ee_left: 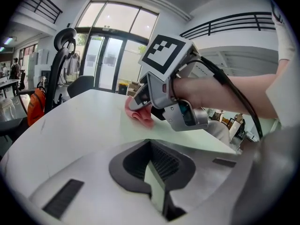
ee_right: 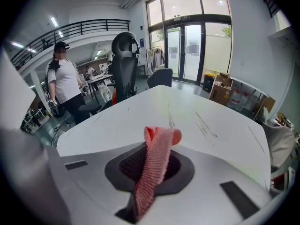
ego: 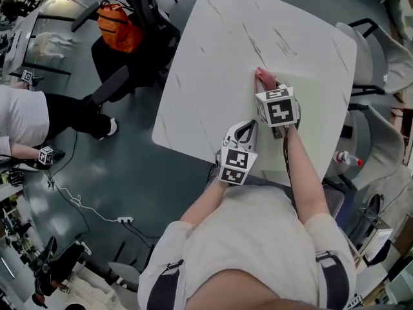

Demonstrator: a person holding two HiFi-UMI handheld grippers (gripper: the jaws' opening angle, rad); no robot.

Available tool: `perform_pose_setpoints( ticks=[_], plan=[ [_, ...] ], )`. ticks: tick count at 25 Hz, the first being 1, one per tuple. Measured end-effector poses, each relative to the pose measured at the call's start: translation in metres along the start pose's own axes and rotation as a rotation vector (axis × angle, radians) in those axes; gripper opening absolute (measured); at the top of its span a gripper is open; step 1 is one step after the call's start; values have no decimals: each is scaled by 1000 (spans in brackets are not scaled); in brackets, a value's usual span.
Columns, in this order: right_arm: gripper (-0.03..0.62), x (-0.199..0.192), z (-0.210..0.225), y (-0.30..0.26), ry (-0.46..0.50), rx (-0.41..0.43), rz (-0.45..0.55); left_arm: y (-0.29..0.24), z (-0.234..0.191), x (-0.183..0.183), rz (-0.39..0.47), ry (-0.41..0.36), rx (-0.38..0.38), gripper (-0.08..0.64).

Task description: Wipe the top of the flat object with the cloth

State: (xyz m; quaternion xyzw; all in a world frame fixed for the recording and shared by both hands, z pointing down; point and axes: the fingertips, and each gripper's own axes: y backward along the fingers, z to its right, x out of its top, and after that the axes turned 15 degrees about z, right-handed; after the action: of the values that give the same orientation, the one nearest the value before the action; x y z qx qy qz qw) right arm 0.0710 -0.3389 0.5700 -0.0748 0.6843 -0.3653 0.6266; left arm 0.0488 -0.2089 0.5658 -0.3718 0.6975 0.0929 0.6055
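Head view. Shows pink cloth (ego: 261,75) touching white marbled bench (ego: 213,50), toward its near-right part. Clamped in right tongs (ego: 266,86), w/ one end curling past the tips in right gripper view. Left tongs (ego: 247,129) closed on nothing, above bench's near edge, just beside right tongs & nearer the person. Beyond bench: orange bag (ego: 118,27) by dark chair (ego: 139,18); bystander (ee_right: 62,82) standing in bkgd.
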Motion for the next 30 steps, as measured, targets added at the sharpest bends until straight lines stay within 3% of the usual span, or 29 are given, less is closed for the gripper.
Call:
perform_pose_setpoints(
  ticks=[15,30],
  plan=[
    [34,-24,67,33,-107,-109,-5,0,0,0,-5,-7,3,14],
    [34,-56,166,83,-176,-286,-10,-1,0,0,-3,-18,10,14]
  ],
)
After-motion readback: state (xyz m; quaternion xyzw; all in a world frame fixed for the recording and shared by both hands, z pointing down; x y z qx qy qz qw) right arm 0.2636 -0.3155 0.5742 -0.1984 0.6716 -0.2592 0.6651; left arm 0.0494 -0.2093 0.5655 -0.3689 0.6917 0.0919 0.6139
